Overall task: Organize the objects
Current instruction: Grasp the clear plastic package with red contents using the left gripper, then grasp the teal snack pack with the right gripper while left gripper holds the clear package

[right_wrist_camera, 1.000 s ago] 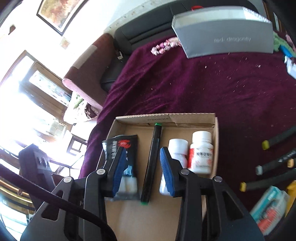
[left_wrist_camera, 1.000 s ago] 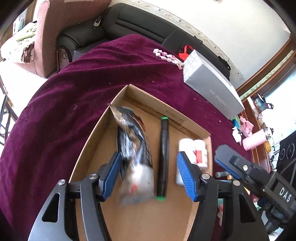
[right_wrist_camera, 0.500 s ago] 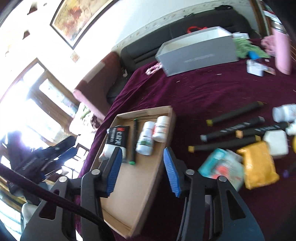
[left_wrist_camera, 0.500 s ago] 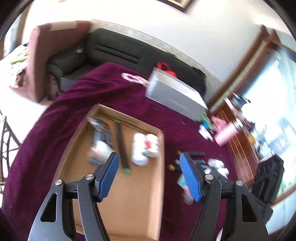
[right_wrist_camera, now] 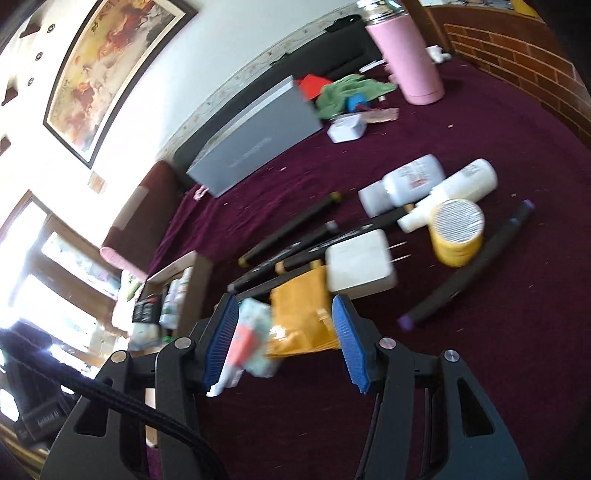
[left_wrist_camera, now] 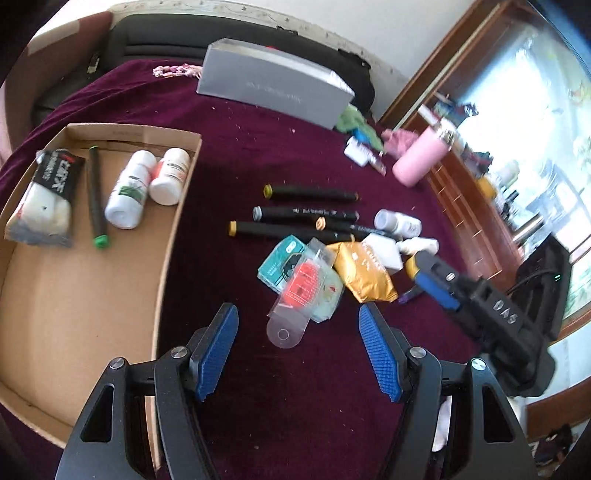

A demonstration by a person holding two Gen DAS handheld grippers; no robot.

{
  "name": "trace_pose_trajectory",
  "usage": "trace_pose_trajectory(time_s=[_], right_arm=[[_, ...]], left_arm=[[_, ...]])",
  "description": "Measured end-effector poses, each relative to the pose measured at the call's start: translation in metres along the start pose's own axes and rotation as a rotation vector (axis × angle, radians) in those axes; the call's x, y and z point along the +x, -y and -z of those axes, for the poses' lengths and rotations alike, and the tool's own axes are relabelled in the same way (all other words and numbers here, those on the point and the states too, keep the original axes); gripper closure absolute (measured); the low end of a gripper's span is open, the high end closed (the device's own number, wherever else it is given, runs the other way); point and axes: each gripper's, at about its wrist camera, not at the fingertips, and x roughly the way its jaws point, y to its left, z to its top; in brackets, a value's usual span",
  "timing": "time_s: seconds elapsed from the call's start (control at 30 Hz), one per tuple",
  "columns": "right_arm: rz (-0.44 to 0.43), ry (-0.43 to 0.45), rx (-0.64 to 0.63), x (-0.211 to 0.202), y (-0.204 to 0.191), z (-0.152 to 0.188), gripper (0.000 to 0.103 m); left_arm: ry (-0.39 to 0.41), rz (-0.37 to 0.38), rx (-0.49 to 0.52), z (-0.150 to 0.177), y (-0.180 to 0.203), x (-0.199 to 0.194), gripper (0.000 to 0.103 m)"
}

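Observation:
A cardboard box (left_wrist_camera: pixel 92 295) at the left holds a black sachet (left_wrist_camera: pixel 48 195), a green-capped black marker (left_wrist_camera: pixel 95 195) and two white bottles (left_wrist_camera: pixel 147 184). On the maroon cloth to its right lies a pile: black markers (left_wrist_camera: pixel 303 214), a teal packet (left_wrist_camera: pixel 282 266), a clear blister pack (left_wrist_camera: pixel 303 295), a golden sachet (left_wrist_camera: pixel 364 273) and a white charger (right_wrist_camera: pixel 358 262). My left gripper (left_wrist_camera: pixel 299 354) hangs open and empty just short of the blister pack. My right gripper (right_wrist_camera: pixel 284 339) hovers over the golden sachet (right_wrist_camera: pixel 299 314) and teal packet (right_wrist_camera: pixel 255 332), its jaws opening, pads pressing nothing.
White bottles (right_wrist_camera: pixel 410 184), a yellow jar (right_wrist_camera: pixel 458 232) and a purple-capped marker (right_wrist_camera: pixel 469 266) lie at the pile's right. A grey box (left_wrist_camera: pixel 273 88), green cloth (left_wrist_camera: pixel 354 122) and pink flask (left_wrist_camera: pixel 421 162) stand farther back. A dark sofa (left_wrist_camera: pixel 184 33) runs behind the table.
Both grippers have swung away from over the cardboard box to the pile of loose things on the right. The right jaws stand wider than before.

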Motion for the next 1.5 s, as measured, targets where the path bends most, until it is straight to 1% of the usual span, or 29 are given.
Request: trace_pose_trajectory(time_s=[0.1,0.13,0.2,0.23,0.3,0.33,0.5,0.57,0.83,0.9,0.97,1.07,1.1,1.33,1.5], right_arm=[[-0.013,0.024,0.006,0.000,0.012,-0.002,0.051],[-0.019,0.032,0.007,-0.001,0.015,-0.002,0.051],[-0.026,0.051,0.017,-0.001,0.023,-0.002,0.051],[-0.026,0.054,0.023,-0.001,0.026,-0.002,0.051],[-0.028,0.051,0.036,-0.001,0.033,-0.003,0.051],[-0.033,0.048,0.049,-0.001,0.036,-0.004,0.051],[-0.058,0.058,0.076,-0.007,0.043,-0.004,0.049],[-0.058,0.060,0.070,-0.007,0.042,-0.004,0.047],[-0.050,0.046,0.052,-0.004,0.039,-0.001,0.047],[-0.050,0.044,0.052,-0.003,0.039,-0.001,0.047],[-0.048,0.037,0.054,-0.002,0.039,-0.001,0.047],[-0.047,0.019,0.053,0.002,0.040,-0.001,0.047],[-0.045,0.013,0.052,0.004,0.040,0.000,0.047],[-0.026,-0.006,0.049,0.008,0.040,0.000,0.047],[-0.019,-0.018,0.052,0.011,0.042,0.001,0.046]], left_arm=[[0.006,-0.071,0.064,0.000,0.012,0.010,0.041],[0.016,-0.120,0.113,0.001,0.019,0.013,0.041],[0.038,-0.192,0.193,0.003,0.028,0.018,0.041],[0.061,-0.247,0.251,0.005,0.036,0.021,0.041],[0.083,-0.307,0.308,0.007,0.041,0.029,0.041],[0.086,-0.318,0.318,0.006,0.040,0.033,0.041],[0.085,-0.340,0.329,0.003,0.047,0.051,0.041],[0.093,-0.359,0.361,0.005,0.053,0.058,0.041],[0.120,-0.426,0.450,0.007,0.066,0.073,0.042],[0.120,-0.428,0.456,0.007,0.066,0.074,0.046],[0.115,-0.425,0.462,0.008,0.066,0.075,0.064],[0.093,-0.412,0.465,0.010,0.066,0.078,0.077],[0.090,-0.407,0.465,0.011,0.066,0.078,0.079],[0.087,-0.384,0.473,0.014,0.067,0.076,0.080],[0.086,-0.363,0.457,0.017,0.065,0.069,0.080]])
